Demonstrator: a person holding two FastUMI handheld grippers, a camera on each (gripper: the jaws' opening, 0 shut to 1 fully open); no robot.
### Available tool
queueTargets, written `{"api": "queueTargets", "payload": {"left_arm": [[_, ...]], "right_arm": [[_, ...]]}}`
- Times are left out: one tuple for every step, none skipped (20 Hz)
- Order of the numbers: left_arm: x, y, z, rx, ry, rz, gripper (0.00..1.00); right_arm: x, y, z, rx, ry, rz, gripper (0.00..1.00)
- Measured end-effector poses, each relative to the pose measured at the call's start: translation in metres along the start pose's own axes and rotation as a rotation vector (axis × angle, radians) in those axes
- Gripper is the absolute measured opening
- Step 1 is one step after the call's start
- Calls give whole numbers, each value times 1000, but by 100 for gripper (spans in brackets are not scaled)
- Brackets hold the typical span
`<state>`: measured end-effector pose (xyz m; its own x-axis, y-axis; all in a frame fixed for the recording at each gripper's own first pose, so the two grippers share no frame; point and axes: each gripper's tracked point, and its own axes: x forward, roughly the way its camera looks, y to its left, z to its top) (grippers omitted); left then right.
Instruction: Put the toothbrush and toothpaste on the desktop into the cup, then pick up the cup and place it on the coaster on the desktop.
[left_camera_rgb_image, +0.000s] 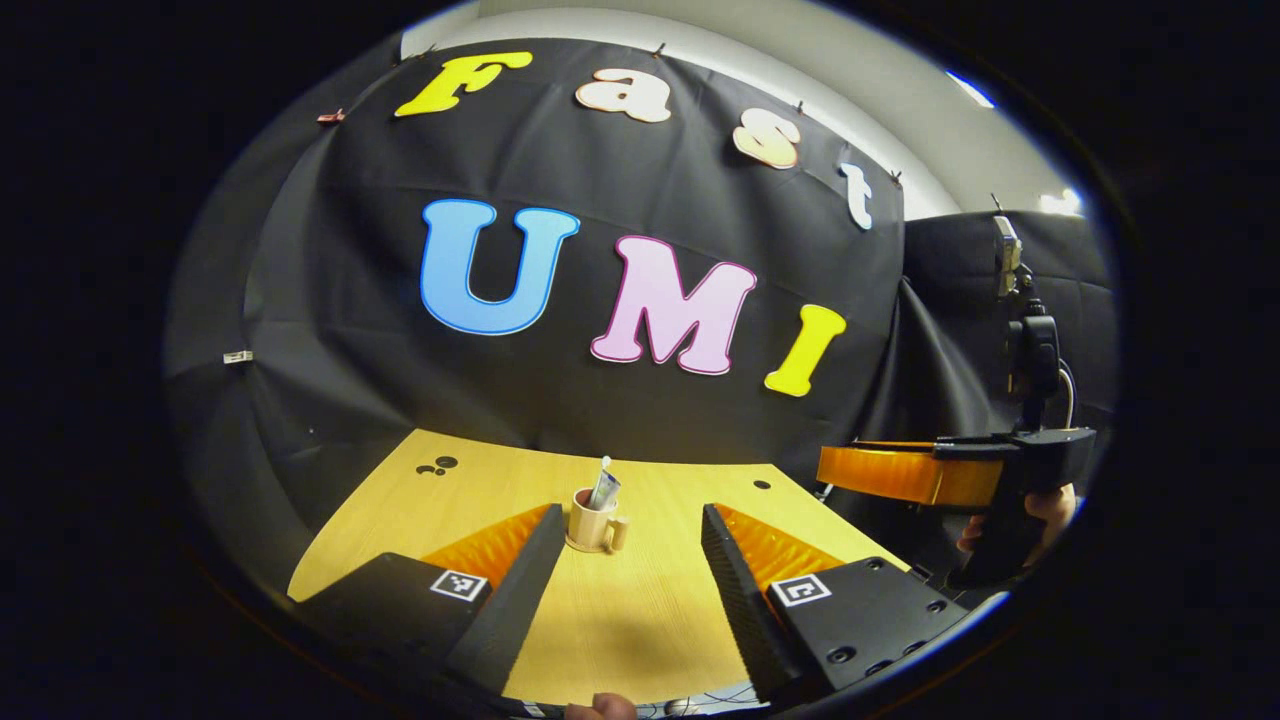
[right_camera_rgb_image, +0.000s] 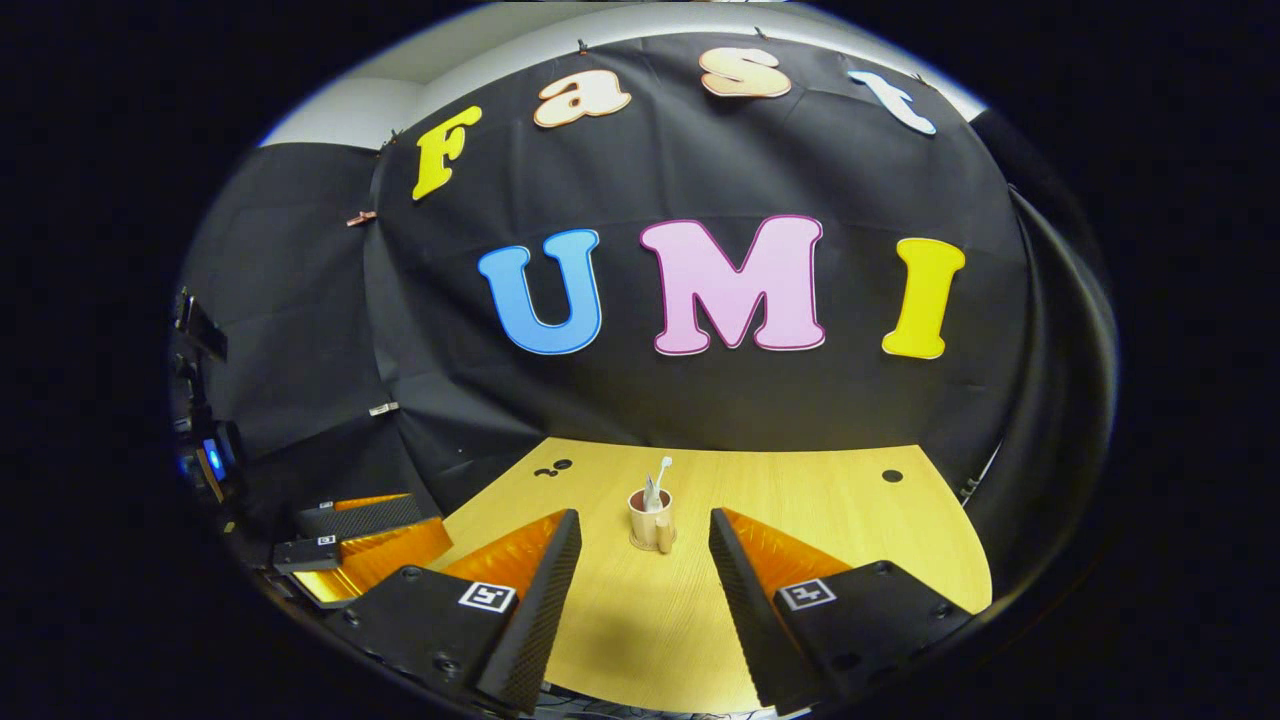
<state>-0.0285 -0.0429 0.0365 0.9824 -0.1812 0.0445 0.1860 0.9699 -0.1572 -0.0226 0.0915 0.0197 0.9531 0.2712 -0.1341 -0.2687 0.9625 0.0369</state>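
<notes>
Holding both grippers back at the near edge of the desk (left_camera_rgb_image: 640, 610), I have my left gripper (left_camera_rgb_image: 628, 560) and my right gripper (right_camera_rgb_image: 640, 565) spread wide and empty, each aimed at the cup (right_camera_rgb_image: 650, 522) well ahead. It stands upright mid-desk with the toothbrush (right_camera_rgb_image: 662, 470) and toothpaste (left_camera_rgb_image: 603, 490) sticking out; whether a coaster lies under it I cannot tell. Risk, as I judge it: closing off-centre or on the handle could tip the top-heavy cup and spill both. My right gripper (left_camera_rgb_image: 905, 472) sits level beside me.
</notes>
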Motion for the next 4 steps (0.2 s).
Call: {"api": "queueTargets", "payload": {"left_arm": [[-2, 0, -1, 15, 1, 4, 91], [-5, -2, -1, 27, 4, 2, 91], [-6, -5, -3, 33, 7, -7, 93], [-8, -8, -3, 43, 7, -16, 93]], "right_arm": [[-5, -1, 2, 4, -12, -3, 81], [-8, -1, 4, 3, -21, -9, 83], [-11, -4, 5, 2, -31, -19, 84], [-14, -4, 8, 6, -40, -23, 85]]}}
